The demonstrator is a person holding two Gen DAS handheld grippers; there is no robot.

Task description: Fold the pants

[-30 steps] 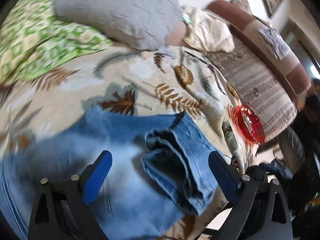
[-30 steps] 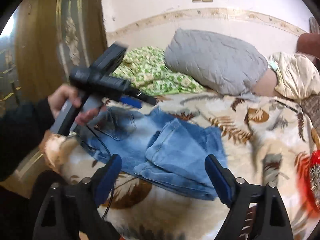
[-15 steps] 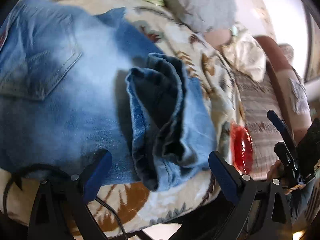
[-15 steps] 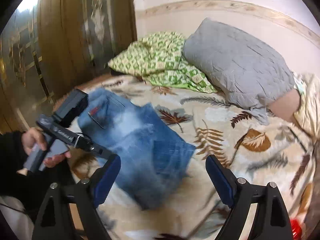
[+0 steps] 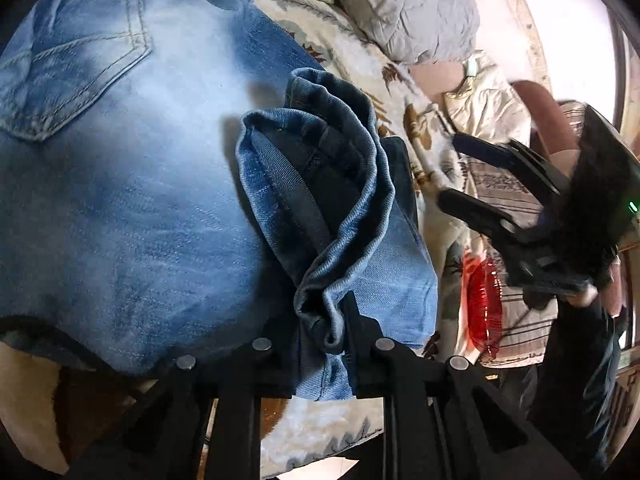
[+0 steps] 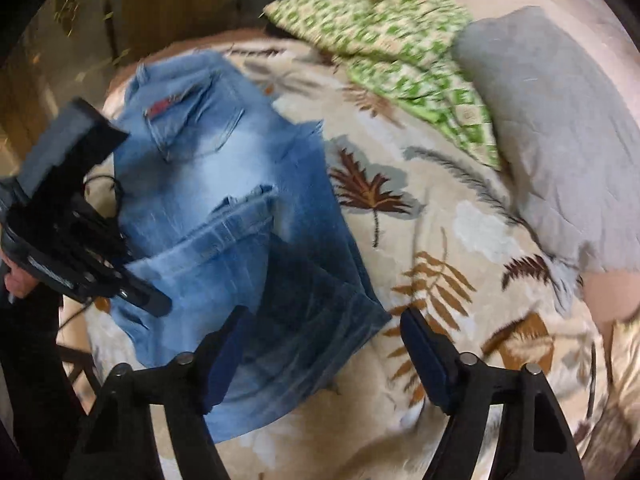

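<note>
Your left gripper (image 5: 322, 344) is closing on the bunched leg hems of the faded blue denim pants (image 5: 132, 184), pinching them, likely to carry the next fold. Your right gripper (image 6: 320, 356), jaws wide but narrowing, nothing gripped, hovers over the folded leg end. The pants lie half-folded on the leaf-patterned beige bedspread (image 6: 436, 240).

Beyond the jeans (image 6: 224, 208), a wide stretch of the bed (image 6: 420, 240) cover lies bare and open to pass over. The grey pillow (image 6: 560, 140) and green patterned cushion (image 6: 400, 48) block its far side. A red dish (image 5: 484, 304) sits just beside the jeans' folded edge.
</note>
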